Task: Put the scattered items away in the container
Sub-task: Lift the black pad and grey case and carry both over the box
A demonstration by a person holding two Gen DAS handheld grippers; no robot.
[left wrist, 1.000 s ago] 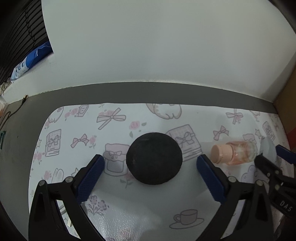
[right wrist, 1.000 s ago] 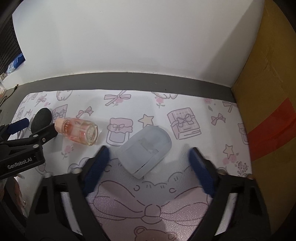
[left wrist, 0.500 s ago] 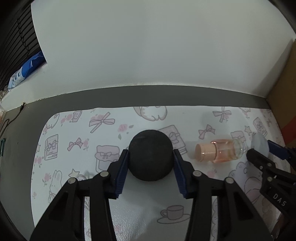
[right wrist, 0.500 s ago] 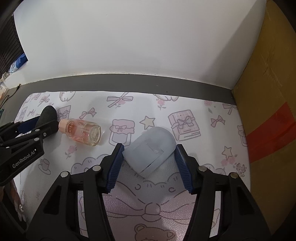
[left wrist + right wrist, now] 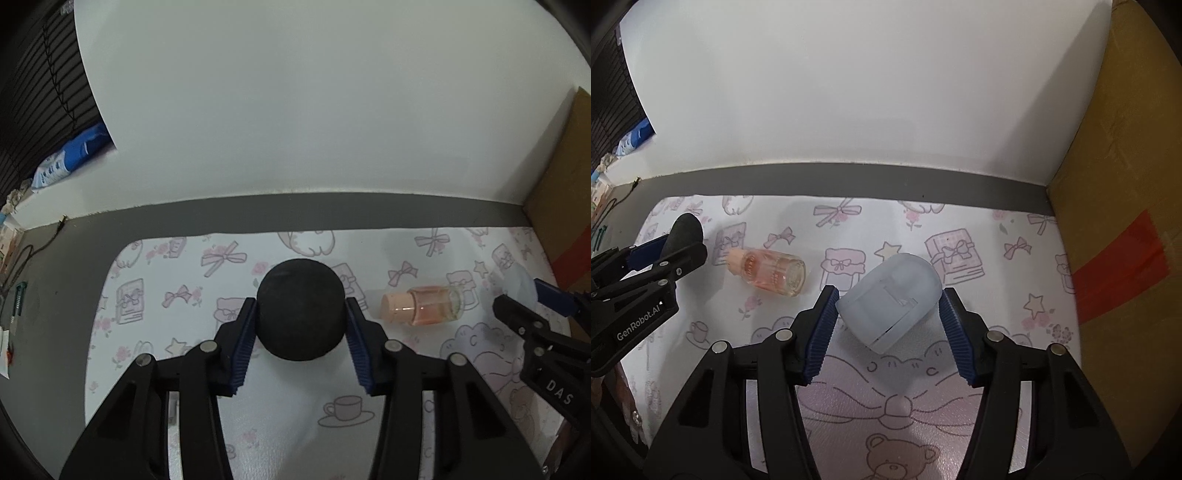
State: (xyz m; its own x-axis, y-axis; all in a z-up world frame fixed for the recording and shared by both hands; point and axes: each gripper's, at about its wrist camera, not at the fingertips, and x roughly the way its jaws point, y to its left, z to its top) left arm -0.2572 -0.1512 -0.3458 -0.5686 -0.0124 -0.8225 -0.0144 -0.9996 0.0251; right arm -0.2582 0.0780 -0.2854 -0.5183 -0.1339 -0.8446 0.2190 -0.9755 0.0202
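Observation:
My left gripper (image 5: pixel 300 314) is shut on a black round puff (image 5: pixel 301 308), held just above the patterned mat. My right gripper (image 5: pixel 886 299) is shut on a pale blue translucent cap-shaped case (image 5: pixel 891 301), also a little off the mat. A small clear bottle of pink liquid with a peach cap (image 5: pixel 424 304) lies on its side between the two grippers; it also shows in the right wrist view (image 5: pixel 772 271). The left gripper with the puff shows at the left of the right wrist view (image 5: pixel 683 232). No container is in view.
A white mat with pink cartoon prints (image 5: pixel 960 229) covers a grey tabletop (image 5: pixel 55 314). A white wall stands behind. A brown cardboard box with red tape (image 5: pixel 1119 221) stands at the right edge. Cables and small clutter lie at the far left (image 5: pixel 14 295).
Both grippers closed from wide open onto their objects, the left on the black puff and the right on the blue case. Both have since lifted slightly with them.

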